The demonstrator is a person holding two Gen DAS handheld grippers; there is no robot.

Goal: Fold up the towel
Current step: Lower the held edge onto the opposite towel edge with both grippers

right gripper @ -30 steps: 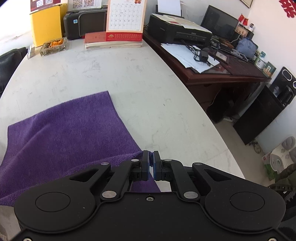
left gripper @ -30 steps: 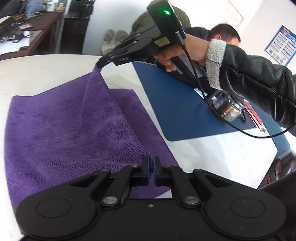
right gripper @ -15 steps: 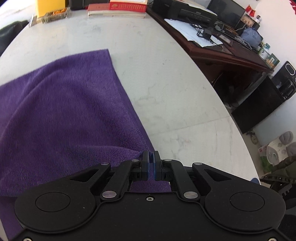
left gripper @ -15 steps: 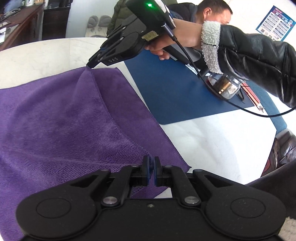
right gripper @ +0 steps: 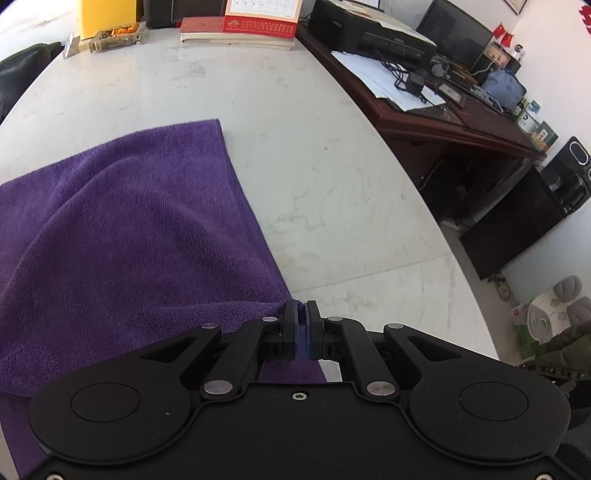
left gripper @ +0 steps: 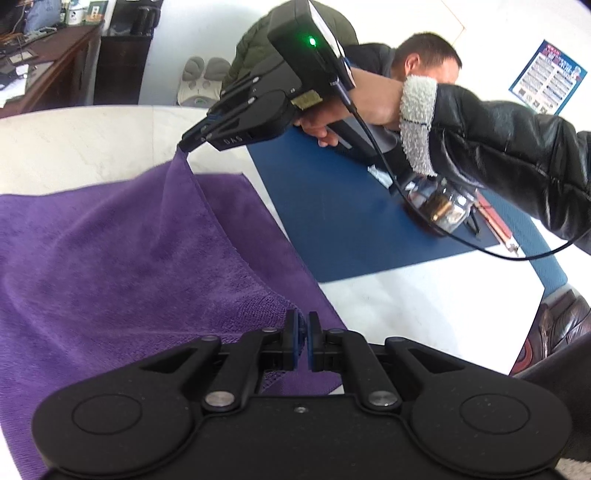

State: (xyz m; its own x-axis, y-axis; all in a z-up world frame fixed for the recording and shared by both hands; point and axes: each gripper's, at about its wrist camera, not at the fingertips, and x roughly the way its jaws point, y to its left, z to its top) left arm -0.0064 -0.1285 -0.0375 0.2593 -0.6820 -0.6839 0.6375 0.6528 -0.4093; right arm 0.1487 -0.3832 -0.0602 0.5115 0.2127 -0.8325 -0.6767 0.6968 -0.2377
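Note:
A purple towel (left gripper: 122, 258) lies on a white marble table (left gripper: 81, 144), its upper layer lifted over the layer below. My left gripper (left gripper: 302, 325) is shut on the towel's near corner. In the same view my right gripper (left gripper: 186, 144) pinches the far corner and holds it up in a peak, with a person's hand (left gripper: 369, 99) on its handle. The right wrist view shows the towel (right gripper: 122, 236) spread to the left and my right gripper (right gripper: 302, 314) shut on a raised corner of it above the table (right gripper: 314, 177).
A blue mat (left gripper: 354, 218) lies right of the towel with a glass jar (left gripper: 443, 206) and a red pen (left gripper: 495, 225) on it. At the table's far end are books (right gripper: 236, 35) and a small clear tray (right gripper: 114, 33). A wooden desk (right gripper: 443, 122) stands beyond the table's edge.
Half a second ago the held corners were lower and the towel lay flatter; now the far corner stands higher in a peak. The view has swung back toward the earlier one.

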